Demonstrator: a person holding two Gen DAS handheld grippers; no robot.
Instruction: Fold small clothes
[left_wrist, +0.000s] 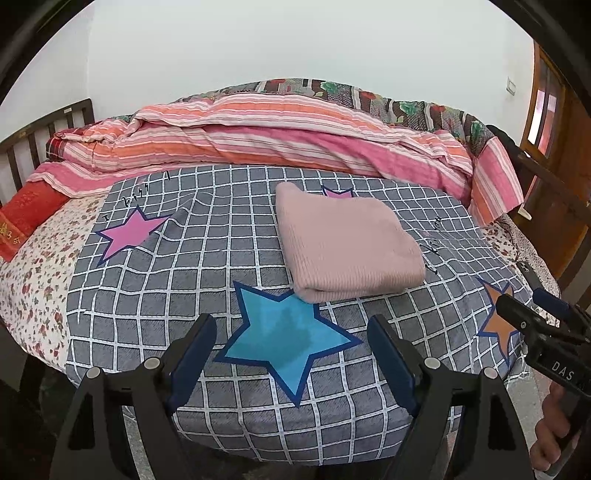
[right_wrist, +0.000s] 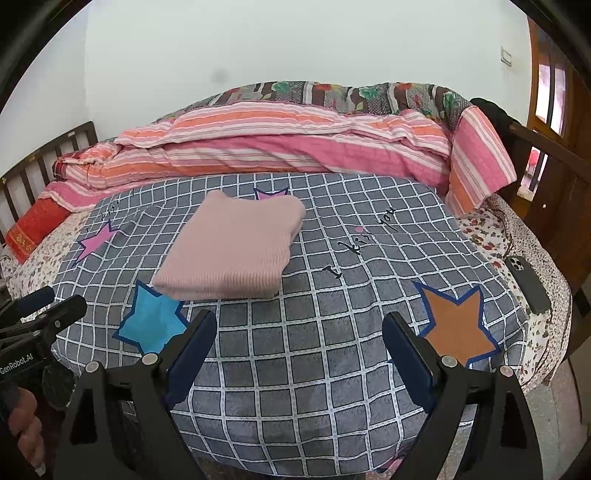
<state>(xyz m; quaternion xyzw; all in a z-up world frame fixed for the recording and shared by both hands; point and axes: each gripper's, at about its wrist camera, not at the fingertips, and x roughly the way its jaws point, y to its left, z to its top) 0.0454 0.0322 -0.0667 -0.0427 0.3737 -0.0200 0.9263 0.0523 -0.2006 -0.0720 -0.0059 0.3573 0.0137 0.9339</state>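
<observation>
A: What is the biggest thing here?

B: The wide bed with the grey cloth of white squares and big stars. Both tools hang over its near edge and point down at it

A: And behind that?

B: A long rolled-up blanket with pink and orange stripes lies far past the tools, by the wall

A: Where is the thing that gets folded?

B: The soft pink knitted top, folded into a neat block, lies flat on the cloth. It is out ahead of the left gripper and a bit to its right. From the right gripper it is ahead and to the left. No tool touches it

A: Are the tools holding anything?

B: No. Both have their blue jaws spread wide with nothing in them

A: What is right under them?

B: A blue star sits between the left jaws. An orange star is just right of the right one

A: Anything small?

B: A dark phone lies far off to the right
</observation>
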